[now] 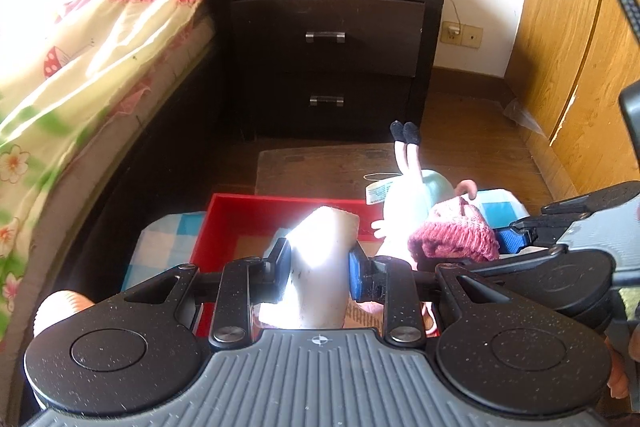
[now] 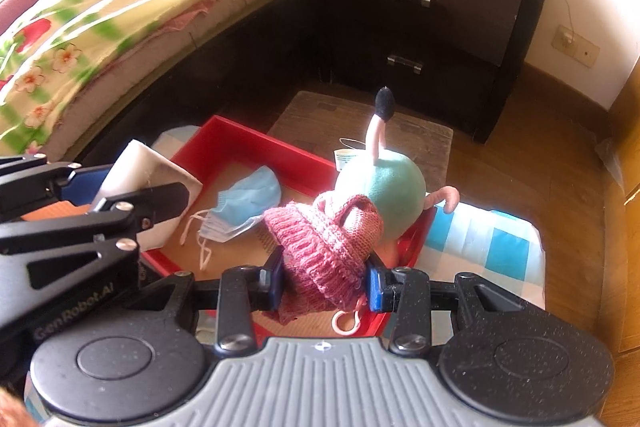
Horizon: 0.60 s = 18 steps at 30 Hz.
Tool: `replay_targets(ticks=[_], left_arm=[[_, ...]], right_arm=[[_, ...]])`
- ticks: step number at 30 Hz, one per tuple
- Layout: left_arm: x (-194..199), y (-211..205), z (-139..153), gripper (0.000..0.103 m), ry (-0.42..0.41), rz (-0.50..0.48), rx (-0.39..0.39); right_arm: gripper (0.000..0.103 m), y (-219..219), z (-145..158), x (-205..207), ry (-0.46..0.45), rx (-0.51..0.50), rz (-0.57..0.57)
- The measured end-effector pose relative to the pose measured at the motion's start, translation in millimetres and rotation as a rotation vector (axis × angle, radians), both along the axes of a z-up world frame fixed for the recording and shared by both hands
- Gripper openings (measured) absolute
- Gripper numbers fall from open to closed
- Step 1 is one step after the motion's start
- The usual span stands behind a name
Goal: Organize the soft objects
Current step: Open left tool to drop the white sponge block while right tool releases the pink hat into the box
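My left gripper (image 1: 319, 269) is shut on a white folded cloth (image 1: 320, 259) above the red tray (image 1: 224, 223). That cloth (image 2: 140, 175) also shows at the left of the right wrist view, between the left gripper's fingers. My right gripper (image 2: 325, 283) is shut on a pink knitted hat (image 2: 324, 247), held over the tray's near right side (image 2: 412, 247). A plush toy (image 2: 384, 195) with a mint body and pink legs lies upside down at the tray's right edge, feet up. A blue face mask (image 2: 244, 203) lies on the tray floor.
The tray sits on a blue and white checked cushion (image 2: 492, 251) on the wood floor. A cardboard piece (image 2: 420, 143) lies behind it. A dark nightstand (image 1: 328, 39) stands beyond, the bed with a floral quilt (image 1: 80, 59) to the left, a wooden wardrobe (image 1: 576, 67) to the right.
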<state>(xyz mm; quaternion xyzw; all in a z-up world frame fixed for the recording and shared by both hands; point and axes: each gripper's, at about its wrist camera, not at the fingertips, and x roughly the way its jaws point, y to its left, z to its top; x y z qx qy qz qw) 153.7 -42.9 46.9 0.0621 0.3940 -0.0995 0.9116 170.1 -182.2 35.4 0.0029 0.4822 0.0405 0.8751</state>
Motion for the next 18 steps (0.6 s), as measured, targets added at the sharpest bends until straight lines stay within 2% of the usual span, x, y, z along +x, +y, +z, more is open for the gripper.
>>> replay_targets(ticks=[12, 17, 18], left_arm=[[23.9, 4.2, -28.0, 0.035, 0.058, 0.041, 0.029], [26.5, 14.1, -27.5, 0.059, 0.06, 0.086, 0.013], [25.7, 15.8, -26.3, 0.062, 0.057, 0.092, 0.01]], right_arm=[[0.021, -4.8, -27.2, 22.8, 0.055, 0.044, -0.022], [0.033, -9.2, -31.5, 25.4, 0.059, 0.055, -0.047], [0.034, -10.9, -31.0, 24.9, 0.056, 0.058, -0.054]])
